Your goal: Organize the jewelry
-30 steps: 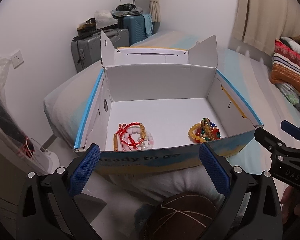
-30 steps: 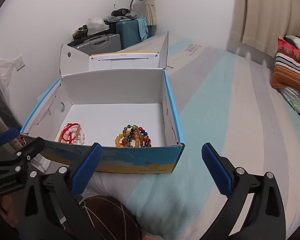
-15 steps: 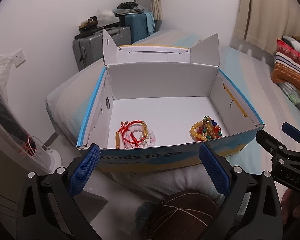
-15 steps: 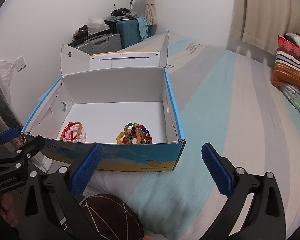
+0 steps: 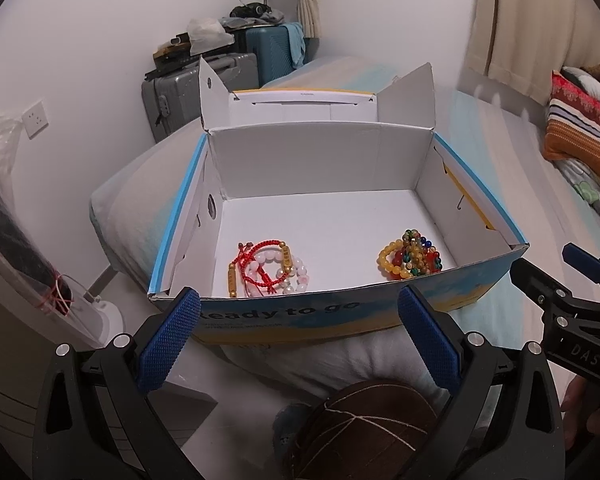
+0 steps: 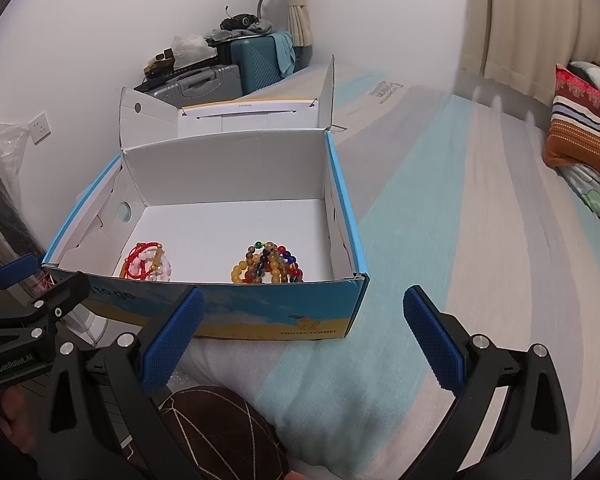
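Note:
An open blue and white cardboard box [image 5: 340, 316] [image 6: 284, 320] sits on the bed. Inside lie two heaps of jewelry: red cord and pink bead bracelets [image 5: 266, 268] [image 6: 146, 266] at the left, and amber and mixed-colour bead bracelets [image 5: 410, 260] [image 6: 268, 268] at the right. My left gripper [image 5: 298, 342] hangs open just in front of the box's near wall, holding nothing. Further right, my right gripper [image 6: 304, 338] is open and empty too, in front of the box's right corner. Each gripper shows at the edge of the other's view.
The box rests on a striped bedspread [image 6: 480, 260] near the bed's corner. A brown round cushion [image 5: 372, 428] lies below the grippers. Suitcases [image 5: 204, 88] with clutter stand against the far wall. Folded striped blankets [image 6: 580, 128] lie at the right.
Both grippers have shifted slightly, so the box sits a little lower and nearer in view. The jewelry has not moved and both grippers stay open.

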Demonstrator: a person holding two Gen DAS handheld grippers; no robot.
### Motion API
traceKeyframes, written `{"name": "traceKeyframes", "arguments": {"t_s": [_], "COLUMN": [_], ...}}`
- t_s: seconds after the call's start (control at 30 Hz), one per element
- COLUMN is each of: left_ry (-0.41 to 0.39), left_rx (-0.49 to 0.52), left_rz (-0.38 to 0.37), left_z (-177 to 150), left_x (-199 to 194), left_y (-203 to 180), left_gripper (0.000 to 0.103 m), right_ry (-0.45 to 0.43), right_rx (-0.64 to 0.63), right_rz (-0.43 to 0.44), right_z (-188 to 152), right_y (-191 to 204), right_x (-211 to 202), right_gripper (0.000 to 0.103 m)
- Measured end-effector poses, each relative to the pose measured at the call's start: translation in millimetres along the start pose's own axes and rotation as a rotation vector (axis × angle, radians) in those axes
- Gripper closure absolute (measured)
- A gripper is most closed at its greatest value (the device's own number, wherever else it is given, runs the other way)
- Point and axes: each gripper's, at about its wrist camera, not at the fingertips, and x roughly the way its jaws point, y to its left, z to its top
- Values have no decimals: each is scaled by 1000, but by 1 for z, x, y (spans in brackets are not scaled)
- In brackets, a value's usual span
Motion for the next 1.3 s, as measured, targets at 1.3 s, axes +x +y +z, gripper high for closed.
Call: {"name": "traceKeyframes", "arguments": {"t_s": [1.3], "left_ry": [7], "left_rx": [17], "left_rz": [68], "left_z": [2], "left_x": [-2], "left_y": [-8], "left_gripper": [6], "right_ry": [5], "right_rx": [7], "right_rz": [6], "right_z": [-4], "right_y": [2], "right_x": [2], "right_gripper": [8]}}
